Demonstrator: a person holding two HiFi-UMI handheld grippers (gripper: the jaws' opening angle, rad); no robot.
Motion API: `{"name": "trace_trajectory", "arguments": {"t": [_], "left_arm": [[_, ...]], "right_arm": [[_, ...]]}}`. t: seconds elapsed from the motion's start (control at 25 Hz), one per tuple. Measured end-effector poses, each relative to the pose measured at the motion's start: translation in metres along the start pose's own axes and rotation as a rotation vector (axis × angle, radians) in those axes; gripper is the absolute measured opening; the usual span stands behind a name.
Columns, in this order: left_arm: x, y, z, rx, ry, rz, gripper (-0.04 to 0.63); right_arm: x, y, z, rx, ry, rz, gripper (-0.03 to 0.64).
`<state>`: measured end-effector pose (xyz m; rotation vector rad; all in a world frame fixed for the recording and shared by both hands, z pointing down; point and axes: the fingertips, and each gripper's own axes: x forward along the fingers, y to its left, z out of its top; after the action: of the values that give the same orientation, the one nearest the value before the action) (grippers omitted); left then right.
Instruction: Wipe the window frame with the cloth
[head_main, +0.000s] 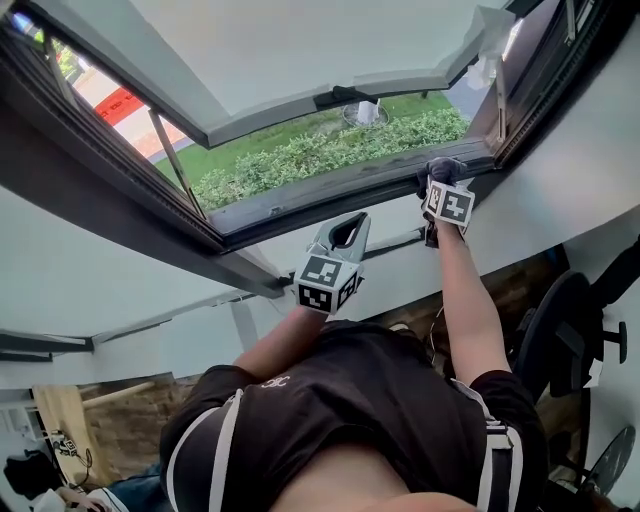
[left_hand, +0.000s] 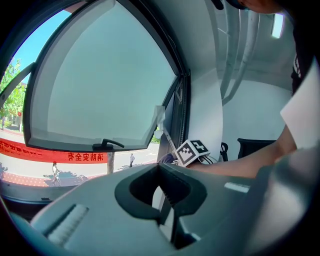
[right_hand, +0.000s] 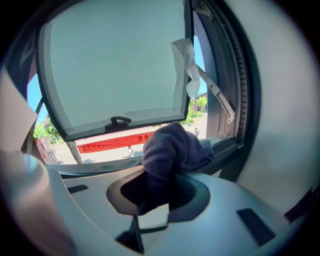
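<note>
A dark purple cloth (right_hand: 170, 150) is bunched in my right gripper (right_hand: 160, 172), which is shut on it. In the head view that gripper (head_main: 440, 180) presses the cloth (head_main: 444, 168) onto the bottom rail of the dark window frame (head_main: 330, 190), near its right corner. My left gripper (head_main: 349, 226) hangs below the rail in front of the white wall, its jaws shut with nothing between them. The left gripper view shows its closed jaws (left_hand: 160, 170) with the right gripper's marker cube (left_hand: 192, 151) and a bit of cloth (left_hand: 167, 159) beyond them.
The sash (head_main: 300, 50) is swung outward, with a black handle (right_hand: 120, 121) on its lower edge. A white scrap (right_hand: 186, 65) hangs at the sash's right corner beside the stay arm (right_hand: 217, 97). An office chair (head_main: 565, 330) stands at the right. Shrubs and grass lie outside.
</note>
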<state>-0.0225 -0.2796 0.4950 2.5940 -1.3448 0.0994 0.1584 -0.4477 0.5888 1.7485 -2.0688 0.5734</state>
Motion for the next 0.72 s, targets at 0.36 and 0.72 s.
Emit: {"name": "trace_trajectory", "arguments": {"t": [0.36, 0.72], "left_arm": [[0.014, -0.022, -0.003, 0.054, 0.018, -0.034, 0.009], [0.026, -0.057, 0.0, 0.066, -0.002, -0.104, 0.009]], "right_arm": [[-0.101, 0.006, 0.034, 0.035, -0.332, 0.057, 0.098], [-0.207, 0.016, 0.013, -0.063, -0.533, 0.012, 0.1]]}}
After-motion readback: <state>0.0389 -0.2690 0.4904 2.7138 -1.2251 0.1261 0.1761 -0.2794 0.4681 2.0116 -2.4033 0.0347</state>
